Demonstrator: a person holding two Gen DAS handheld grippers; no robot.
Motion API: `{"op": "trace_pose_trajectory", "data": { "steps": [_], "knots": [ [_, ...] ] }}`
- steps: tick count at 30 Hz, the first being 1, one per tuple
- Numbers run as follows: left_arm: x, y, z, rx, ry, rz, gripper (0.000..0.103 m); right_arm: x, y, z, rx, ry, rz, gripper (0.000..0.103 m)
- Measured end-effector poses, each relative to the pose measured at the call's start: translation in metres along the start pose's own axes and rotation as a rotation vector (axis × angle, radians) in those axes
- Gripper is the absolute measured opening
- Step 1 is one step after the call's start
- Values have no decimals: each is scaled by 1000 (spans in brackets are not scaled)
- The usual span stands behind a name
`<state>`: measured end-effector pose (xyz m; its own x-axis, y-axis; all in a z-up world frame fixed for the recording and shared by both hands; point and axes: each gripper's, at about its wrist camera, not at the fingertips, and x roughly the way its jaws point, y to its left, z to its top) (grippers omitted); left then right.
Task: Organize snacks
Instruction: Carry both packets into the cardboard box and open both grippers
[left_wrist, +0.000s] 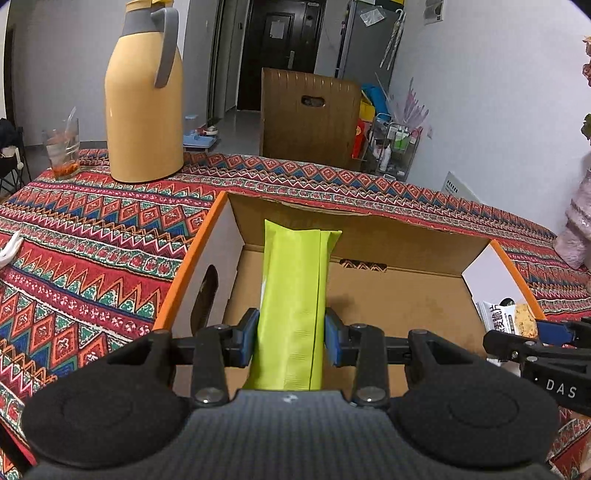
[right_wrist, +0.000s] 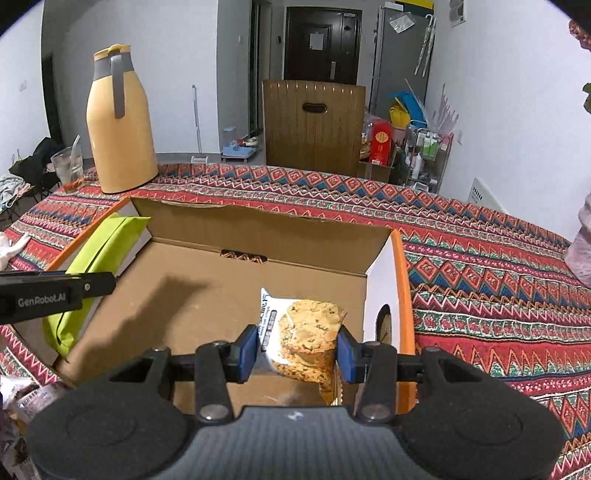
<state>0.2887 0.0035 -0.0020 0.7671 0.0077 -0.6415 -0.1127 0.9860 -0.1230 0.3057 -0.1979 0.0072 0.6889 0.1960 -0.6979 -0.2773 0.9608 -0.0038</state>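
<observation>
An open cardboard box (left_wrist: 369, 229) (right_wrist: 258, 221) with orange edges sits on the patterned tablecloth. My left gripper (left_wrist: 291, 341) is shut on a long lime-green snack packet (left_wrist: 293, 295), held over the box's left half. The same green packet (right_wrist: 99, 258) shows at the left of the right wrist view, with the left gripper (right_wrist: 55, 291) across it. My right gripper (right_wrist: 297, 356) is shut on a white cracker packet (right_wrist: 303, 332) printed with crackers, over the box's right half. That cracker packet (left_wrist: 508, 317) and the right gripper (left_wrist: 543, 334) appear at the right edge of the left wrist view.
A tall yellow thermos jug (left_wrist: 144, 99) (right_wrist: 118, 125) and a drinking glass (left_wrist: 62, 151) (right_wrist: 70, 168) stand at the table's far left. A brown chair back (left_wrist: 310, 114) (right_wrist: 314, 125) rises behind the table. More wrappers (right_wrist: 22, 402) lie at the near left.
</observation>
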Motion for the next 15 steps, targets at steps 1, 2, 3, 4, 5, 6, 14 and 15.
{"op": "trace_pose_trajectory", "data": {
  "steps": [1,2,3,4,5,6,14,15],
  "knots": [
    [0,0,-1,1,4,1,38,0,0,-1,1,4,0,43],
    [1,0,-1,0,7,5,39,2,0,-1,2,7,0,44],
    [0,0,-2,2,8,11,39,3,-1,-2,4,12,0,46],
    [-1,-1,-2,5,6,9,39,4,-1,-2,6,15,-2,48],
    [-2,-1,-2,4,2,1,40,4,-1,-3,8,15,-2,50],
    [-4,-1,-1,4,-3,-4,43,4,-2,-3,11,13,-3,49],
    [-27,-6,0,14,-81,-11,102,-8,-8,-7,37,-39,-3,89],
    [-32,-7,0,11,-96,-9,103,-12,-8,-7,40,-47,-2,95]
  ]
}}
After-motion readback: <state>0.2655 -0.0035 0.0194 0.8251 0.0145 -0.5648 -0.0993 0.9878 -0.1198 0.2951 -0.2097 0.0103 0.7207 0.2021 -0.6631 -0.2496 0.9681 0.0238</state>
